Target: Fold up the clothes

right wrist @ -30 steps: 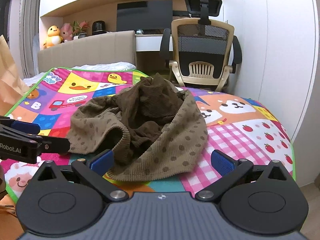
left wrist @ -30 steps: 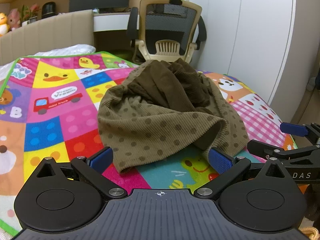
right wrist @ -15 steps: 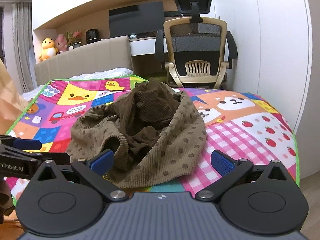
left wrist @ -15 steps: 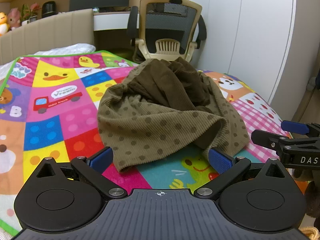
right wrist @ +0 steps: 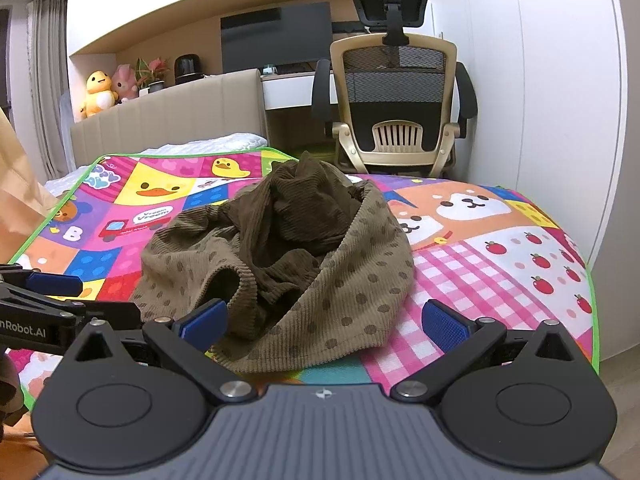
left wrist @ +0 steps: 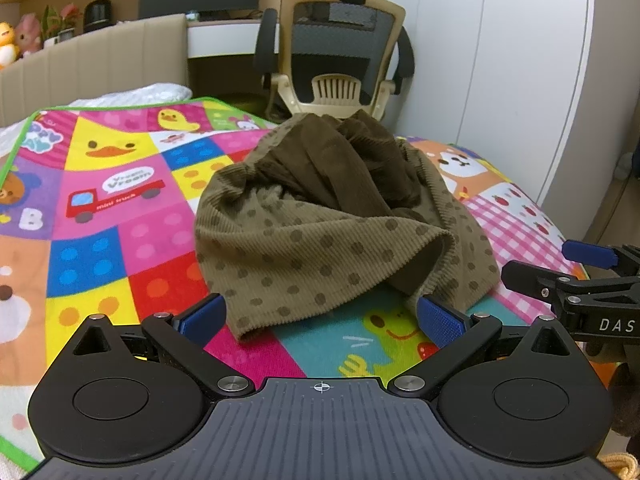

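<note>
A crumpled olive-brown corduroy garment (left wrist: 332,216) with dark dots lies heaped on the colourful play mat (left wrist: 100,216); its darker inner side bulges out on top. My left gripper (left wrist: 320,316) is open just short of the garment's near hem, nothing between its blue pads. In the right wrist view the same garment (right wrist: 288,256) sits in front of my right gripper (right wrist: 324,320), which is open and empty, its pads on either side of the near hem. The right gripper (left wrist: 576,276) shows at the right edge of the left view, the left gripper (right wrist: 44,300) at the left edge of the right view.
An office chair (right wrist: 394,92) stands past the mat's far edge by a desk with a monitor (right wrist: 276,38). A beige headboard (right wrist: 168,116) and white bedding lie far left. A white wardrobe (right wrist: 540,80) runs along the right. A brown paper bag (right wrist: 16,196) sits at the left.
The right wrist camera has risen and pulled back a little, so the garment sits lower and smaller. In the left view the right gripper has drifted down and rightward. The garment has not moved.
</note>
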